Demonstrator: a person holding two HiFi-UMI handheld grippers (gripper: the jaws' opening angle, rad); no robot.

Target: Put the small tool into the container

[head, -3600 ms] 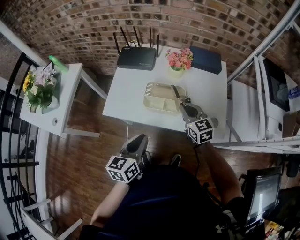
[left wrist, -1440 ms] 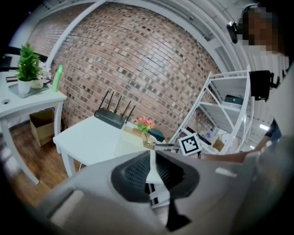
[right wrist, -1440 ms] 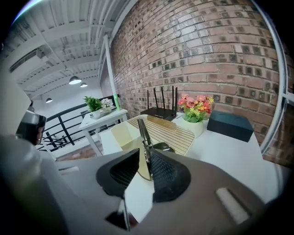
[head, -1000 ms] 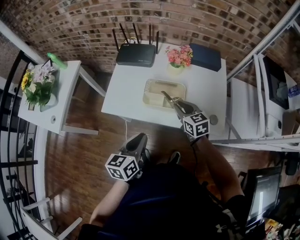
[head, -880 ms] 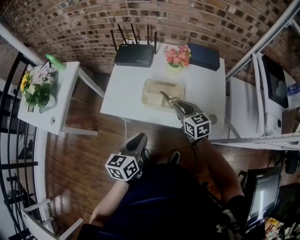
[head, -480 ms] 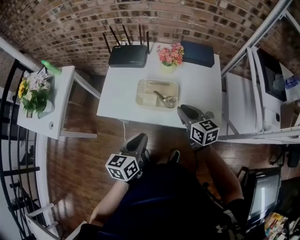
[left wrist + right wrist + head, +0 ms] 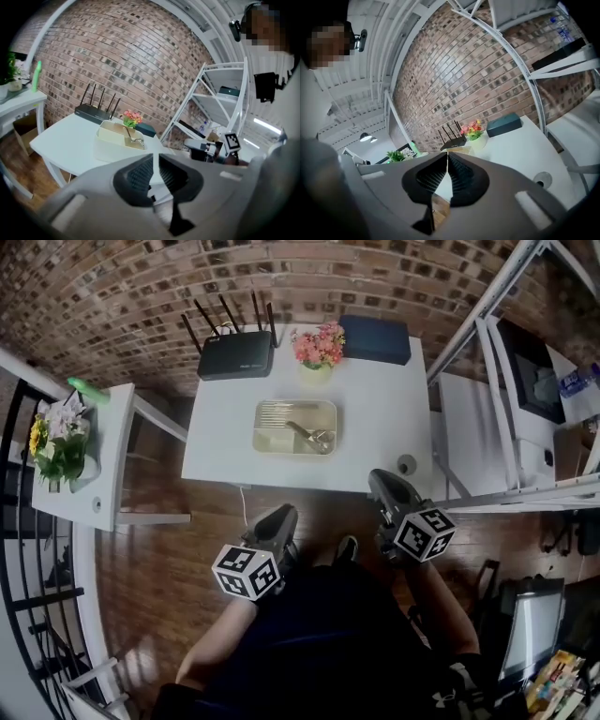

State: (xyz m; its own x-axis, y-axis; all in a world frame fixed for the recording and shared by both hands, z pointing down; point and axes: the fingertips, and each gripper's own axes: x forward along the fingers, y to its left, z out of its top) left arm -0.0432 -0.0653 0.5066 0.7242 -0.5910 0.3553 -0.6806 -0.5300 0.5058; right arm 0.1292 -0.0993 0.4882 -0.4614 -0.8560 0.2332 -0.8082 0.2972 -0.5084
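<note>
The beige container (image 7: pixel 272 439) sits in the middle of the white table (image 7: pixel 380 418). A small metal tool (image 7: pixel 310 435) lies inside it, toward its right end. My right gripper (image 7: pixel 379 477) is pulled back past the table's near edge, shut and empty; the right gripper view shows its jaws (image 7: pixel 447 154) meeting, with the container (image 7: pixel 461 149) far beyond. My left gripper (image 7: pixel 284 514) hangs low in front of the person, off the table, shut on nothing. The left gripper view shows the container (image 7: pixel 110 140) and the tool (image 7: pixel 130 136) beyond its jaws (image 7: pixel 154 157).
At the table's far edge stand a black router (image 7: pixel 234 354), a pot of pink flowers (image 7: pixel 317 348) and a dark blue box (image 7: pixel 375 338). A round grommet (image 7: pixel 405 465) sits near the front right corner. A side table with plants (image 7: pixel 70 451) stands left, metal shelving (image 7: pixel 511 362) right.
The right gripper let go of the tool, which now lies in the container, drew back off the table toward the person, and its jaws shut. The left gripper stayed put.
</note>
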